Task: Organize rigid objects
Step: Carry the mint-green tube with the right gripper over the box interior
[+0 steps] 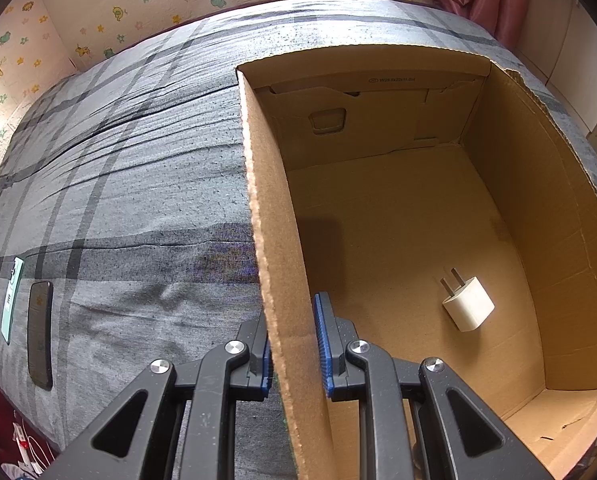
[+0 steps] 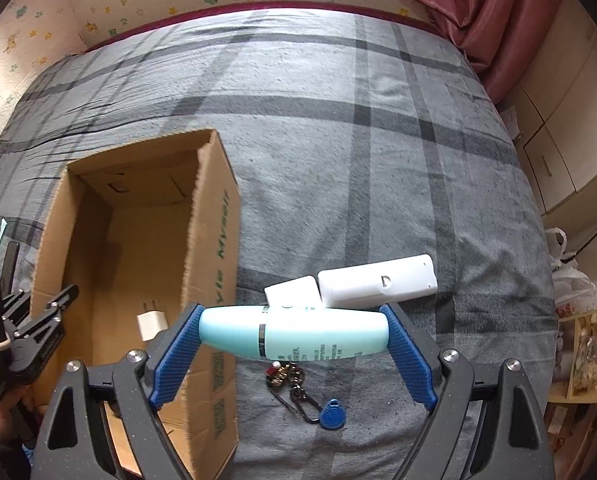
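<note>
On my left wrist view, the left gripper (image 1: 294,344) has its jaws closed tight on the left wall of the cardboard box (image 1: 266,216), one blue pad outside and one inside. The box sits on a bed with a grey plaid bed sheet (image 1: 118,168). Inside the box, a white charger plug (image 1: 468,304) lies on the floor, prongs pointing toward the far wall. Left of the box, well apart from it, a dark phone (image 1: 40,334) and a mint-green card (image 1: 12,300) lie side by side on the sheet. On my right wrist view, the right gripper (image 2: 294,334) has its jaws spread wide and pressed on both ends of a pale turquoise bottle (image 2: 294,334), held crosswise, just right of the box (image 2: 214,240). Beyond the bottle, right of the box, a white device (image 2: 374,282) and a smaller white block (image 2: 292,290) lie touching. Nearer than the bottle, a keyring with a blue fob (image 2: 332,414) rests on the sheet. The plug (image 2: 151,324) shows inside the box.
</note>
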{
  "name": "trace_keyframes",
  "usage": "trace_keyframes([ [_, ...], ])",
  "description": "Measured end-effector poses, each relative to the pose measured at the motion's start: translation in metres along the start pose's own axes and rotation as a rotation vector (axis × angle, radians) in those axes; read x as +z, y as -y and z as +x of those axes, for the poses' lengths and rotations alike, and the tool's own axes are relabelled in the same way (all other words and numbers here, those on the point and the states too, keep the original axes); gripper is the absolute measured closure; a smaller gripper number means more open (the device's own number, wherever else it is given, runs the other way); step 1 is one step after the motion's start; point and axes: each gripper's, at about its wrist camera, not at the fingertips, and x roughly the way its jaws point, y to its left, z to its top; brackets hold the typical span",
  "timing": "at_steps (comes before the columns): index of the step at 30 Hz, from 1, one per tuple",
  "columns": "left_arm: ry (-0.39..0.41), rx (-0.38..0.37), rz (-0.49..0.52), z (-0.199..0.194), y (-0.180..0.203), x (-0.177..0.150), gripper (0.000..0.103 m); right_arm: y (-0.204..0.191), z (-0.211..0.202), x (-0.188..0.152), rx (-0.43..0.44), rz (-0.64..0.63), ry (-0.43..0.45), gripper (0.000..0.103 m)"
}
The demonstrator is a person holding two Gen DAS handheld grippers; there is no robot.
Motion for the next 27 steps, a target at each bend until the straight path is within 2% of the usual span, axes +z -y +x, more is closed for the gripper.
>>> trace_keyframes([
  [13, 0.000, -0.006, -0.001, 0.001, -0.001, 0.000, 0.084, -0.054, -0.020, 0.017, 0.060, -0.087, 0.047, 0.012],
  [27, 0.003, -0.012, -0.001, 0.002, -0.003, -0.001, 0.084, -0.104, -0.010, 0.018, 0.109, -0.154, 0.036, 0.012],
])
